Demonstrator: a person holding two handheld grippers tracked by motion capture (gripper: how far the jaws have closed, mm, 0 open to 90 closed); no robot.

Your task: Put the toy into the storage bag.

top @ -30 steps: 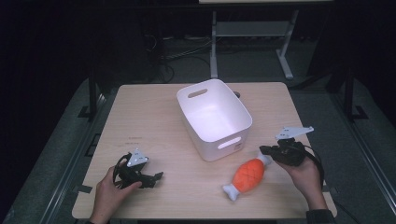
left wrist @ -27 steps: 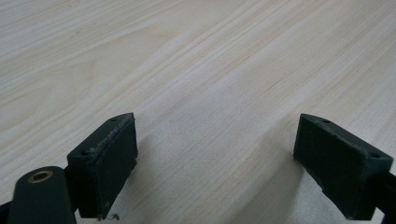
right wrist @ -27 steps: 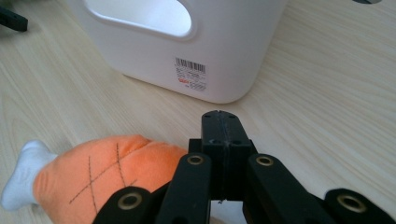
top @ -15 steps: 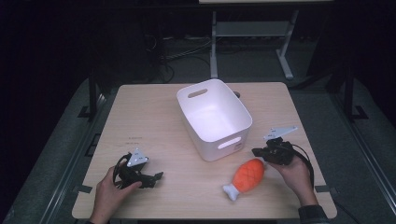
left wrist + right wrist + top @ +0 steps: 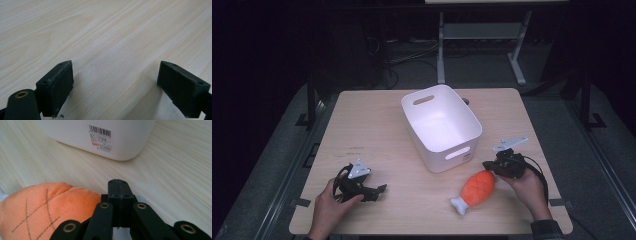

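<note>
Pale wood-grain table (image 5: 377, 125), bare across left half; dark room around, metal stand legs (image 5: 442, 50) and cables on far floor. Orange plush fish with white tail (image 5: 476, 189) lies near right, just beside white plastic bin with 2 handle slots (image 5: 441, 126). Right gripper (image 5: 490, 164) jaws pressed together, empty, at fish's head end. Left gripper (image 5: 381, 190) jaws wide apart, low over bare wood, near left.

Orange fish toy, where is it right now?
In the high view the orange fish toy lies near the table's front right, just in front of the white bin, beside the right gripper.
</note>
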